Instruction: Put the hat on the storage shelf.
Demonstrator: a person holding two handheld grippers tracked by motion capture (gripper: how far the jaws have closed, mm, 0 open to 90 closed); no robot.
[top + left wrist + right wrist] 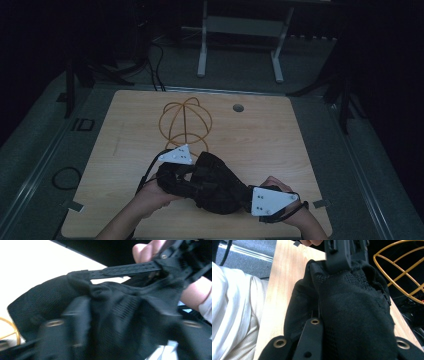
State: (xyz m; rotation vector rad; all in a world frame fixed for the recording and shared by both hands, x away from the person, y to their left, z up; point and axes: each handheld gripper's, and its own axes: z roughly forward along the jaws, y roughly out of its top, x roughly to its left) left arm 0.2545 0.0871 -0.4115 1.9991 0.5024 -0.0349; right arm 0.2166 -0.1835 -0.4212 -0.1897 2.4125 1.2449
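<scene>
A black mesh cap (216,184) lies bunched near the front edge of the wooden surface (125,130), stretched between the two grippers. The left gripper (187,170), carrying a grey three-cornered plate, sits at the cap's left end; in the left gripper view its fingers (75,322) are blurred, stand at a middling width, and have the black fabric lying between them, though I cannot tell whether the pads press on it. The right gripper (237,197), with its own grey plate, is at the cap's right end near the front right corner of the surface; in the right gripper view its fingers (310,337) stand narrow and are clamped on a fold of the cap (352,315), with brass eyelets showing on them. The cap's perforated plastic adjusting strap (130,269) runs level across the top of the left gripper view, touching the fabric at its left end. A gold wire frame (185,122), round and cage-like, stands upright toward the back of the surface, just behind the left gripper. A small round hole (238,107) sits in the surface near its back edge. No brand, label or writing can be read on the cap, the grippers or the surface.
</scene>
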